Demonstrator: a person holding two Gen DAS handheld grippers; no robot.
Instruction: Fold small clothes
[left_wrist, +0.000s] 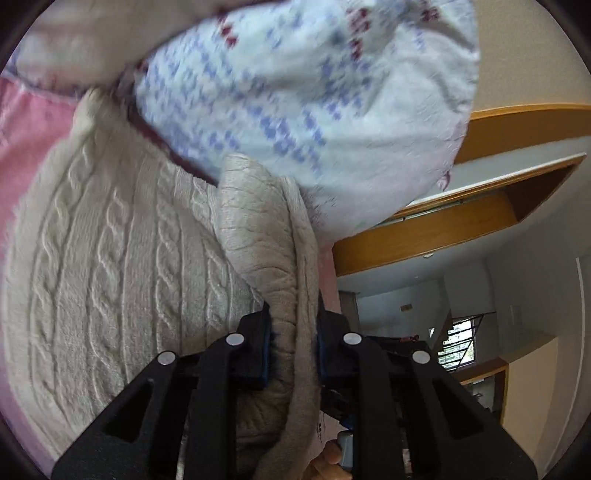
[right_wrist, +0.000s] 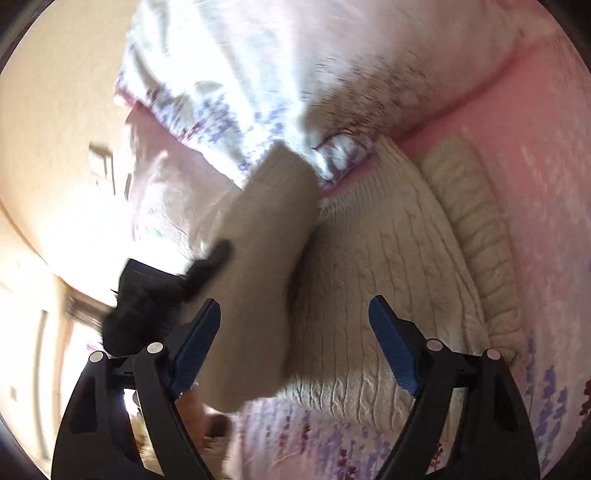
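The cream cable-knit sweater (left_wrist: 122, 266) lies on the pink bed cover (right_wrist: 535, 155), just below a floral pillow (left_wrist: 303, 92); the left tongs (left_wrist: 293, 350) are clamped on a fold of its ribbed edge, lifted clear of the body; the right tongs (right_wrist: 295, 350) stand wide with nothing between the pads, poised over the knit beside the raised flap (right_wrist: 266, 258). The step in hand looks like carrying that flap across the body; to do it well, I would keep the left grip firm and the cloth taut, bring the right tongs onto the matching edge so both corners travel level, and lay the fold flat along the cable lines; blur hides finer detail.
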